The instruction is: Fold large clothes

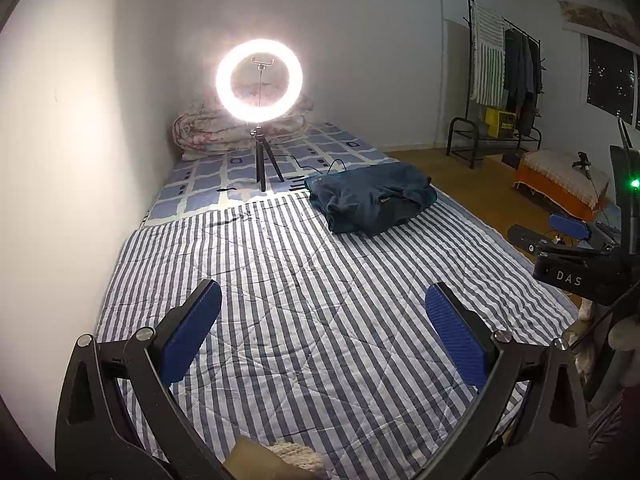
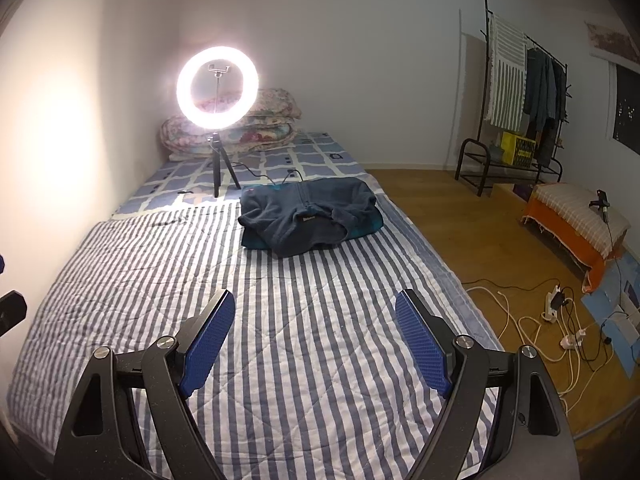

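Left gripper [image 1: 322, 312] and right gripper [image 2: 314, 318] spread, empty; dark blue garment [image 2: 310, 216], seemingly fleece, folded on striped quilt [image 2: 304, 352]

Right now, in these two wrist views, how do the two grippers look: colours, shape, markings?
The left gripper and the right gripper look alike: black angular linkage arms with silver round pivot bolts, each carrying two flat blue fingers with a fine ribbed texture. Seen from the left wrist view, the right gripper's black body shows white letters "DAS" and a small green light. No sleeves are visible.
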{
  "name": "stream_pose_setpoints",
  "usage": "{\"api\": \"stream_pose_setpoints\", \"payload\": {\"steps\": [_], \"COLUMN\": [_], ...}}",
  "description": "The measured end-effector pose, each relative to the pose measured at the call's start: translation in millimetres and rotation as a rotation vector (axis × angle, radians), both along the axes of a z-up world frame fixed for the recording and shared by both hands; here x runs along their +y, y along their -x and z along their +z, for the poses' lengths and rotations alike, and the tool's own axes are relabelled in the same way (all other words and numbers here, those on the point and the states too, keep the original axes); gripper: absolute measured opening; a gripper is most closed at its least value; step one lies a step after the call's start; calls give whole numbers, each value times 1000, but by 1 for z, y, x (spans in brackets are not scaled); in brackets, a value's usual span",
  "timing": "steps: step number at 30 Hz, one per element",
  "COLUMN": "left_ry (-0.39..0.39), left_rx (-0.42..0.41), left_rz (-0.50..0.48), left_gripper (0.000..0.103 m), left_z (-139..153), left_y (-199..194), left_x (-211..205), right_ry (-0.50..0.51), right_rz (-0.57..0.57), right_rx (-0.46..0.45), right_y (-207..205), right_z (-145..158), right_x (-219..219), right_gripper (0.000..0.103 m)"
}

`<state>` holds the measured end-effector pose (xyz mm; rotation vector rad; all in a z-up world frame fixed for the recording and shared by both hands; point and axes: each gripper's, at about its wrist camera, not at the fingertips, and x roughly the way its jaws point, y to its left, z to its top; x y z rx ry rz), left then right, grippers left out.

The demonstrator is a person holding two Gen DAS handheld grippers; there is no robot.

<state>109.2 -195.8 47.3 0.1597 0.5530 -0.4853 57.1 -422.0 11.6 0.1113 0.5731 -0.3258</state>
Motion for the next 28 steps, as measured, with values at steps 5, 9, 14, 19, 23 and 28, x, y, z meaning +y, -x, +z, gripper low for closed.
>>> {"api": "stream_pose_setpoints", "payload": {"steps": [5,9,14,19,23,28], "left_ry": [-2,-5,-6,-18,-24,-29], "left_rx": [-2,-2,-5,-15,-24,-37], "left_rz": [0,0,4,13,12,9], "left_gripper": [103,103,103,103,103,103], "left_z": [0,0,0,-1,-2,-3], "left_y": [0,1,0,1,4,6], "left_x": [1,3,3,5,4,5], "right_ry": [0,-3,-4,-2,0,-1], "right_rz": [3,3,3,4,4,4], "right_rx": [4,4,7,8,10,11], "right_y": [-1,-1,0,0,0,0], "right_z": [-1,-2,-2,-3,-3,-4], "right_x": [0,0,0,0,1,0], "right_gripper": [83,83,83,83,83,83]}}
